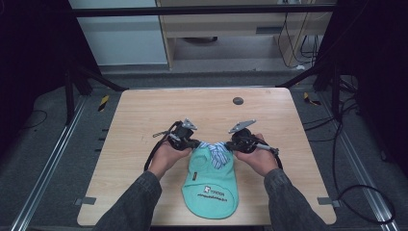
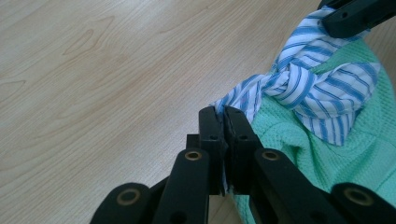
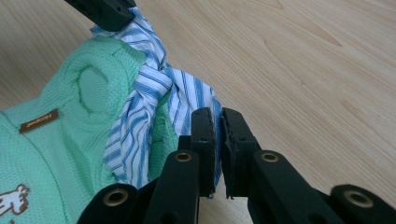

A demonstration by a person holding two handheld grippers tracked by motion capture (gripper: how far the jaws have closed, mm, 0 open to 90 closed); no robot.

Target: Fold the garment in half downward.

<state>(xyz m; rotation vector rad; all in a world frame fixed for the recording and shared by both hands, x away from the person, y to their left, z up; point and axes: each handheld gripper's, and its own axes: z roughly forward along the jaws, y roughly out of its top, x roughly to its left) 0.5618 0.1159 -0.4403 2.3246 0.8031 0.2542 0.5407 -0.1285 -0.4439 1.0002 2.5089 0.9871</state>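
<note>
Beyond the green garment on the table, a dark disc.

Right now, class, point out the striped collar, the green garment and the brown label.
Striped collar (image 2: 299, 86): left gripper view, on its knot.
Green garment (image 1: 211, 180): high view, on its back panel.
Brown label (image 3: 39, 121): right gripper view, on its middle.

Brown tag: sewn on the green garment near its armhole, gold lettering too small to read.
Back print: a white animal figure beside a line of dark lettering (blurred, no word legible) on the garment's lower part.
Striped collar: no text.
</note>
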